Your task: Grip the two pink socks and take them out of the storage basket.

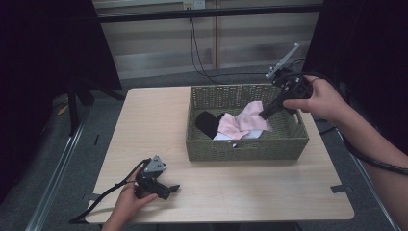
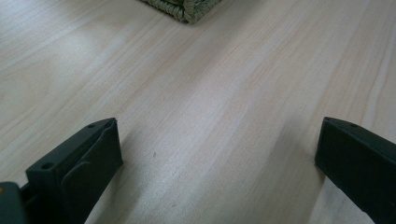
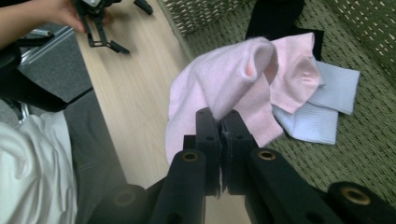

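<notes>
No brand, label or legible writing is found on any item in the three views.

The right gripper (image 1: 265, 114) is held over the right half of the rectangular olive-green woven basket (image 1: 248, 148), jaws pressed together on an edge of the pale pink knitted sock (image 1: 252, 118). In the right gripper view the clamped jaws (image 3: 223, 122) bite the sock's near fold, and the pink fabric (image 3: 224, 81) rises and spreads directly beyond the tips, lifted off the basket floor. Its long axis runs roughly from the gripper tips away towards the basket's left end in the high view; which end is toe and which is cuff cannot be told.

A second pink sock (image 3: 299, 70) lies just beside the held one, over a pale blue ribbed sock (image 3: 322, 107) lying flat on the basket floor. A black sock (image 1: 208, 122) lies at the left of the pile, touching the pink fabric.

The left gripper (image 1: 166, 190) rests low on the light wooden table (image 1: 144, 125) near its front left corner, well apart from the basket. Its jaws stand wide, with bare tabletop (image 2: 210, 116) between them, and a basket corner (image 2: 187, 9) is seen farther off.
</notes>
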Demonstrator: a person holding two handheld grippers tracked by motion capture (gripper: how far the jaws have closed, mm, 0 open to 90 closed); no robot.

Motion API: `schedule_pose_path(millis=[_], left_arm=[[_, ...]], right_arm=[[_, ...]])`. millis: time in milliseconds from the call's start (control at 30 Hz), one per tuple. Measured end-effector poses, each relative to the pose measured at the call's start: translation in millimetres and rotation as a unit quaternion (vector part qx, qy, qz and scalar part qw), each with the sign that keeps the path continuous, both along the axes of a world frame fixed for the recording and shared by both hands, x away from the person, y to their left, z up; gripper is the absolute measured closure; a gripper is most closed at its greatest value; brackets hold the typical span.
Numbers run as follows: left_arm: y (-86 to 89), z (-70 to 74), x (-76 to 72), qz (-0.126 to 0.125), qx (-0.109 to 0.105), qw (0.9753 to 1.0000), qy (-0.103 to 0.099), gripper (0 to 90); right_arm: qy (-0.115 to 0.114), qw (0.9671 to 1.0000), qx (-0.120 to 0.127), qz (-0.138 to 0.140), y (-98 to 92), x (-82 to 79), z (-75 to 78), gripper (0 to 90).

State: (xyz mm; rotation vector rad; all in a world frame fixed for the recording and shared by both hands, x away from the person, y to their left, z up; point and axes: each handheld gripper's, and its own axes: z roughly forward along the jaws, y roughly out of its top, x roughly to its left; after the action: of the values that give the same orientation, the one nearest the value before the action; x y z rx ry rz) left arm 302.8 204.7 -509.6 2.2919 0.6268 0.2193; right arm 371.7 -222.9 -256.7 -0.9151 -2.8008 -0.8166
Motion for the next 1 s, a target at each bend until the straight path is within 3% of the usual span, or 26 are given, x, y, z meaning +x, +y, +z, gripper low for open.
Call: schedule_pose_path(millis=[267,667,1000], left_arm=[[0.0,0.0,0.0,0.0,0.0,1.0,0.0,0.0],[0.0,0.0,0.0,0.0,0.0,1.0,0.0,0.0],[-0.1,-0.3,-0.1,0.001,-0.001,1.0,-0.001,0.0]], right_arm=[[-0.008,0.9998,0.015,0.008,-3.4,-11.3,6.1,87.2],[-0.003,0.9988,0.026,0.04,6.7,-28.2,-2.5,87.1],[0.016,0.9968,0.026,0.074,25.5,-40.5,-30.5,87.1]])
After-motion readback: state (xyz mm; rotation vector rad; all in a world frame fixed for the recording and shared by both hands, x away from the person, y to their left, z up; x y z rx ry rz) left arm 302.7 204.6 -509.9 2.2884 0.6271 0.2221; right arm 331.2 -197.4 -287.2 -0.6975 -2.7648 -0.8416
